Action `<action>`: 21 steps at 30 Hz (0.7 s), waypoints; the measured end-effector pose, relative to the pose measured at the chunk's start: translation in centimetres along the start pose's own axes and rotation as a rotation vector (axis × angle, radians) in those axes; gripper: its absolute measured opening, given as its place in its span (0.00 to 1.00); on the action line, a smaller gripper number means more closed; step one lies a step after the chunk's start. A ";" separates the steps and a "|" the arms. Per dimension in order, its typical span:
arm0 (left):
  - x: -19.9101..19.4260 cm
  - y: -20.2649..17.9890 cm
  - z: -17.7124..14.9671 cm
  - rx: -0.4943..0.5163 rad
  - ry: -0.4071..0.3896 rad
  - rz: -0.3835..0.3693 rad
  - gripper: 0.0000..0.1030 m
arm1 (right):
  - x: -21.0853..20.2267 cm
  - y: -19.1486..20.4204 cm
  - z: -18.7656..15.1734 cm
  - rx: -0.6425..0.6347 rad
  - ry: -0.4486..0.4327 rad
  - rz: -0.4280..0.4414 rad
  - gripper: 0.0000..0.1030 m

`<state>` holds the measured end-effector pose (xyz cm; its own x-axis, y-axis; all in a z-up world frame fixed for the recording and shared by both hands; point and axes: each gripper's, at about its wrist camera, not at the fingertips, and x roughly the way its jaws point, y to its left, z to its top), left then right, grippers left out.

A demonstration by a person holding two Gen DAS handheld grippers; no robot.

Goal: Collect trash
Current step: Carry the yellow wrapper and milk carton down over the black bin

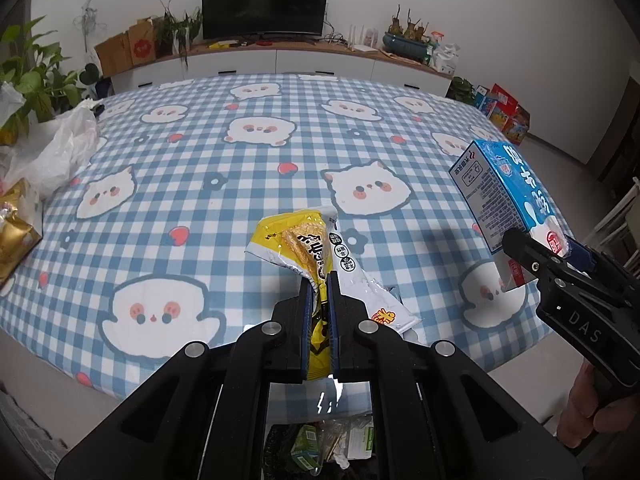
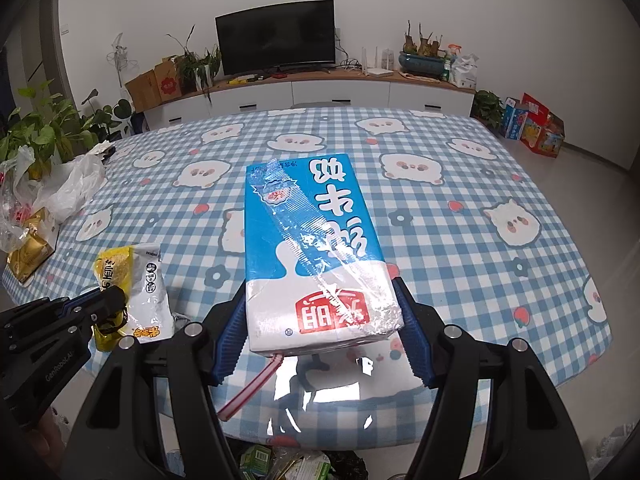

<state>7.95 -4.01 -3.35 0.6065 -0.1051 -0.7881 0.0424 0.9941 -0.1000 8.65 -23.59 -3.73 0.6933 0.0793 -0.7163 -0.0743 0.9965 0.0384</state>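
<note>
Both loads hang over the near edge of the tabletop [image 2: 480, 216], with a trash bin [image 1: 320, 448] just below. The left gripper [image 1: 319, 280] has its jaws clamped on the yellow snack wrapper [image 1: 304, 240]. The right gripper [image 2: 320, 316] has its jaws spread wide around the milk carton [image 2: 312, 240], whose long axis points away from them.

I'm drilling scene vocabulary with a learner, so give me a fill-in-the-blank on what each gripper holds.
The left gripper is shut on a ____ snack wrapper.
The right gripper clamps a blue and white ____.
A ____ straw hangs from the carton.

Missing words: yellow; milk carton; red
</note>
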 end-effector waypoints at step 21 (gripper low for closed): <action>-4.7 1.4 -5.8 -0.002 -0.005 0.019 0.06 | -5.2 1.9 -5.5 -0.047 -0.016 0.030 0.62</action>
<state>0.54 -2.31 -3.32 0.6114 -0.0864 -0.7866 0.0297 0.9958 -0.0863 0.96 -22.23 -3.80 0.7014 0.1104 -0.7042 -0.1292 0.9913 0.0267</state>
